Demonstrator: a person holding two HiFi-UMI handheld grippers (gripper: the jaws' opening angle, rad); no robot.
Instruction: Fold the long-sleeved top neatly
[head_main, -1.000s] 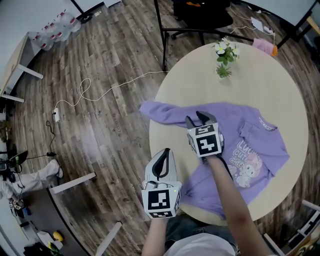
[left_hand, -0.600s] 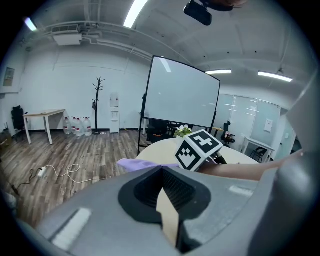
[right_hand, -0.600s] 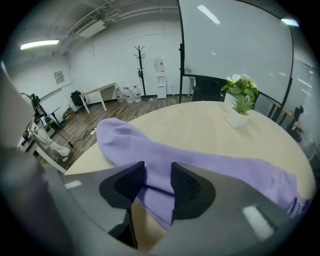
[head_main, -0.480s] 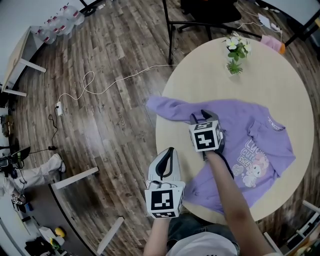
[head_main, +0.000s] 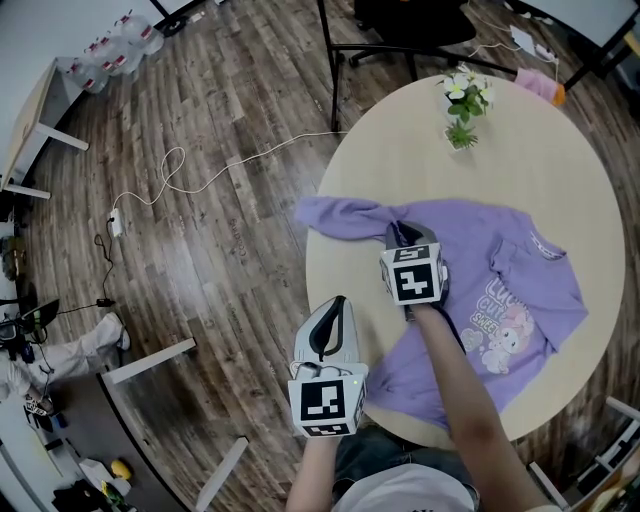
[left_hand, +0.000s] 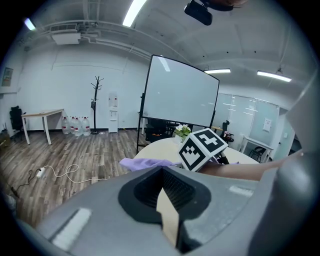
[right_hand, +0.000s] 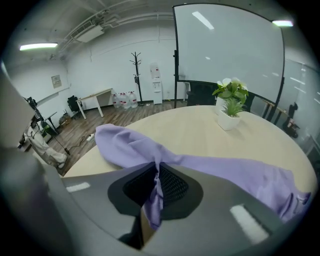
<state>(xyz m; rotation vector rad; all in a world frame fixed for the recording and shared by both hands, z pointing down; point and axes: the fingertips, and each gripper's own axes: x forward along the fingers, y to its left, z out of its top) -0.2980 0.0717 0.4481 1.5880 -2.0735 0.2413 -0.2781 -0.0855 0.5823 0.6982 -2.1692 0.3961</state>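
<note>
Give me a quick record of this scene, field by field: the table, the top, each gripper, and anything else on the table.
table: round, pale wood
garment: purple long-sleeved top, spread out, print facing up
sleeve: reaches the table's edge on the person's left
right gripper: jaws have just closed, sleeve fabric pinched between them
left gripper: shut, nothing in it, held by the table's near edge
also there: potted plant at the far side

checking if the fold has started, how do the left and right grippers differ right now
The right gripper has just been closing and pinches the purple top near its sleeve; the left gripper is shut on nothing. The right sits over the cloth; the left hangs by the table edge, touching no cloth. Both carry marker cubes.
</note>
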